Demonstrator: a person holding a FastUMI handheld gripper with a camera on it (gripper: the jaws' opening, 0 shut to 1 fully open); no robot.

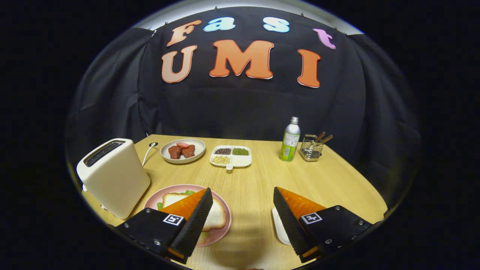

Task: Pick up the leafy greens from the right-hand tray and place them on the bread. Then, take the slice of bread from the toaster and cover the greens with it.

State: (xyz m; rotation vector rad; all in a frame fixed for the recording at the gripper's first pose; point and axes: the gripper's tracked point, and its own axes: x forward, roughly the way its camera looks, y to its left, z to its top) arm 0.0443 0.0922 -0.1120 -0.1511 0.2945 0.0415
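Two fingers stood spread wide with nothing between them as you held the gripper (243,215) over the table (262,180). Bread (216,216) lay on the pink plate (225,204) beside and partly under your left finger, with greens (187,192) peeking out at its far edge and near corner, so the sandwich looked, on this evidence, already covered. A white tray (279,227) sat just under your right finger, its contents hidden. The toaster (114,176) stood left of the plate; whether a slice remained in its slot could not be told.

Trouble, had you lowered from there, would likely have come from the left finger, which hung over the bread and could have shoved the top slice off the greens or tipped the plate's rim. A leftward swing could also have knocked the toaster.

Farther back stood a plate of meat (182,150), a divided dish (230,155), a bottle (290,140) and a wire caddy (312,148). The bottle's label was too small to read.
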